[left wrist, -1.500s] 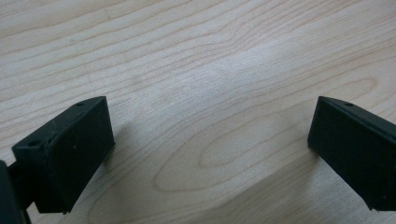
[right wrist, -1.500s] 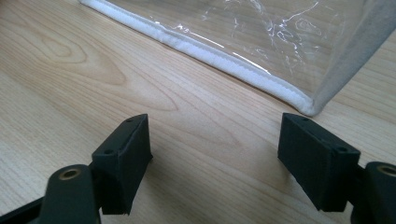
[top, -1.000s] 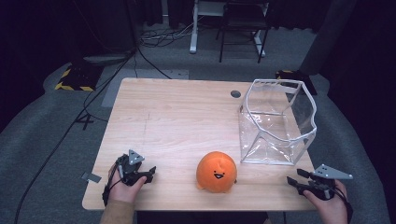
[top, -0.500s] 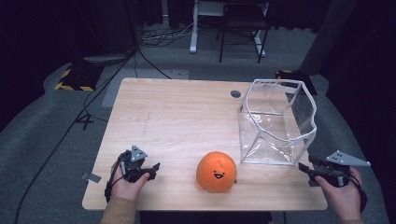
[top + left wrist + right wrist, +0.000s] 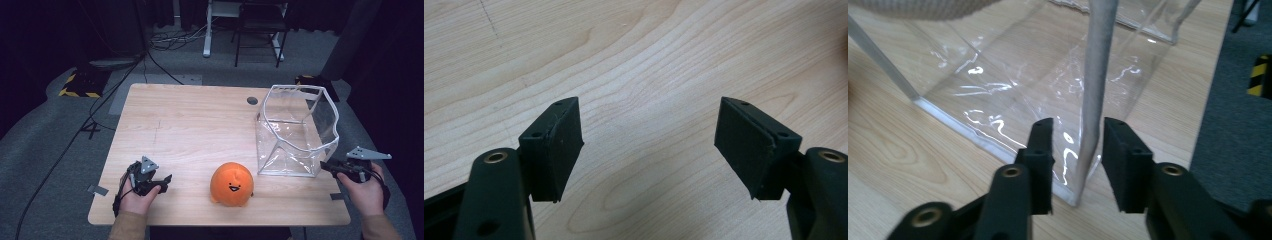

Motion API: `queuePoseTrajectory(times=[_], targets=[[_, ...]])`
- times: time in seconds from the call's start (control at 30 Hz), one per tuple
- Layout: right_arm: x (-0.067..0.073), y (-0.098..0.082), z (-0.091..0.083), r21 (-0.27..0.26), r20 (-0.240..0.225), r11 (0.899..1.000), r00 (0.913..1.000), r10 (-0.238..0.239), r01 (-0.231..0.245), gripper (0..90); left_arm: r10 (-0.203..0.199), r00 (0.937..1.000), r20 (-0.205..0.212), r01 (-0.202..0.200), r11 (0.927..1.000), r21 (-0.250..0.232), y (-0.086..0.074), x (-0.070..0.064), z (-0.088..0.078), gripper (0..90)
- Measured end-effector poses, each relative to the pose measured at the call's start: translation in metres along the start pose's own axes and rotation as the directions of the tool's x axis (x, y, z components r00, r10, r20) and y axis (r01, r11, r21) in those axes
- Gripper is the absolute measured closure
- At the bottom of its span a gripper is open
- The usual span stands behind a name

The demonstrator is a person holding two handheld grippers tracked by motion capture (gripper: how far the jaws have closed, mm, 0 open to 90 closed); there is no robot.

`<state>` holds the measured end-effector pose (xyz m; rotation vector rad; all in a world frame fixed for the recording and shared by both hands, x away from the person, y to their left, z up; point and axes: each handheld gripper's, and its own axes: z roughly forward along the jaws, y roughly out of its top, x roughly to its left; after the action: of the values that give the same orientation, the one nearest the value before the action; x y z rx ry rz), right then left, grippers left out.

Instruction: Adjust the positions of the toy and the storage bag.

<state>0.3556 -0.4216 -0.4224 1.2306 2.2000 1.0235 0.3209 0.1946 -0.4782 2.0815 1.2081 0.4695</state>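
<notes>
An orange round plush with a smiling face (image 5: 231, 184) sits near the front edge of the wooden table (image 5: 190, 120). A clear plastic bag with white trim (image 5: 295, 130) stands open at the right. My left gripper (image 5: 162, 181) rests at the front left, a little left of the plush. In the left gripper view it (image 5: 649, 135) is open wide over bare wood. My right gripper (image 5: 327, 166) is at the bag's near right corner. In the right gripper view it (image 5: 1077, 130) is open a narrow gap, with the bag's white corner seam (image 5: 1098, 75) standing between the jaws.
A round cable hole (image 5: 252, 100) lies in the table just behind the bag. Grey carpet surrounds the table, with a chair (image 5: 260, 25), cables and a yellow-black striped block (image 5: 77, 86) on the floor beyond. A tape strip (image 5: 96, 190) sticks out at the front left edge.
My right gripper has risen and moved forward to the bag's near right corner. The left gripper has barely shifted. Plush and bag are unmoved.
</notes>
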Motion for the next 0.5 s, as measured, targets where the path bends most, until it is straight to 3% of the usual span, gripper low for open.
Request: queuePoseTrajectory(times=[0.1,0.23,0.5], targets=[[-0.003,0.003,0.004,0.001,-0.003,1.000,1.0000,0.005,-0.005,77.6,-0.001,1.0000,-0.001,0.001,1.0000,-0.006,0.000,-0.001,0.000,27.4],[-0.003,0.007,0.008,0.001,0.005,1.000,1.0000,0.005,-0.005,83.6,0.008,1.0000,0.002,-0.008,0.9999,-0.014,0.002,-0.002,-0.002,27.4],[-0.004,0.024,0.021,-0.031,0.003,0.999,0.9999,0.011,-0.010,85.4,0.012,0.9999,0.003,-0.012,0.9998,-0.016,0.003,-0.003,-0.002,27.4]])
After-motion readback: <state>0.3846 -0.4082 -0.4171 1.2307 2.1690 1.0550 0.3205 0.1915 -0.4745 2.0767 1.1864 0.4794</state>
